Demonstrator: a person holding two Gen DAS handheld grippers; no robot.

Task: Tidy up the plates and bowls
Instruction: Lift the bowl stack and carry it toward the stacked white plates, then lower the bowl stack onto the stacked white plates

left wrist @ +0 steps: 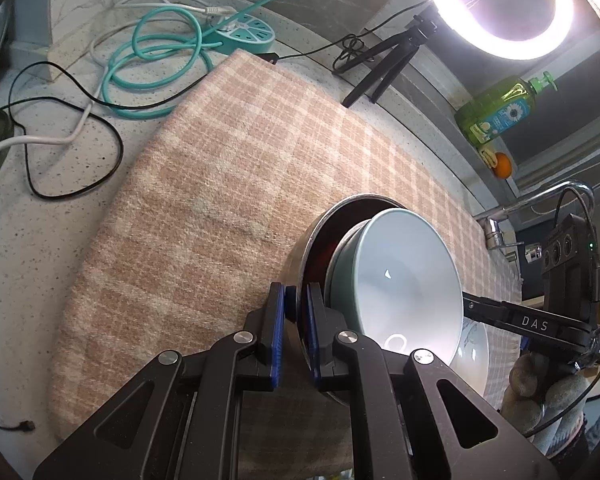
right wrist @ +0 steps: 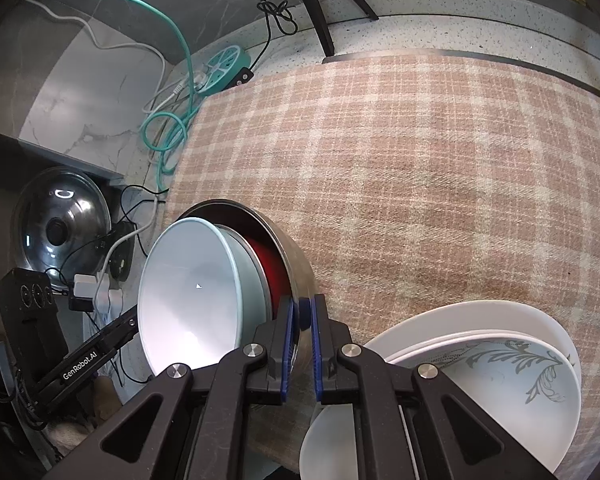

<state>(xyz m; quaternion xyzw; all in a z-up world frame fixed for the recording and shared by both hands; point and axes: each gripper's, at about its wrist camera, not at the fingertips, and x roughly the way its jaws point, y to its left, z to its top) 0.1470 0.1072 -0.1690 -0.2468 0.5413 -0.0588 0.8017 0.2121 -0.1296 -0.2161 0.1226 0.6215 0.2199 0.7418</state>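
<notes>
A steel bowl (left wrist: 306, 240) with a red inside holds a nested pale blue bowl (left wrist: 404, 280). My left gripper (left wrist: 296, 320) is shut on the steel bowl's near rim, blue pads on either side of the wall. In the right wrist view my right gripper (right wrist: 302, 332) is shut on the opposite rim of the same steel bowl (right wrist: 296, 256), with the pale blue bowl (right wrist: 188, 292) to its left. The right gripper (left wrist: 484, 306) reaches in behind the bowls, and the left gripper (right wrist: 120, 332) enters from the lower left. A stack of white plates (right wrist: 480, 360), the top one leaf-patterned, lies beside the bowls.
A plaid cloth (left wrist: 220, 200) covers the speckled counter (left wrist: 20, 260). Cables and a teal power strip (left wrist: 244, 34) lie at its far end. A ring light (left wrist: 500, 4), soap bottle (left wrist: 496, 110), orange (left wrist: 503, 165) and faucet (left wrist: 540, 200) stand behind. A pot lid (right wrist: 60, 224) sits left.
</notes>
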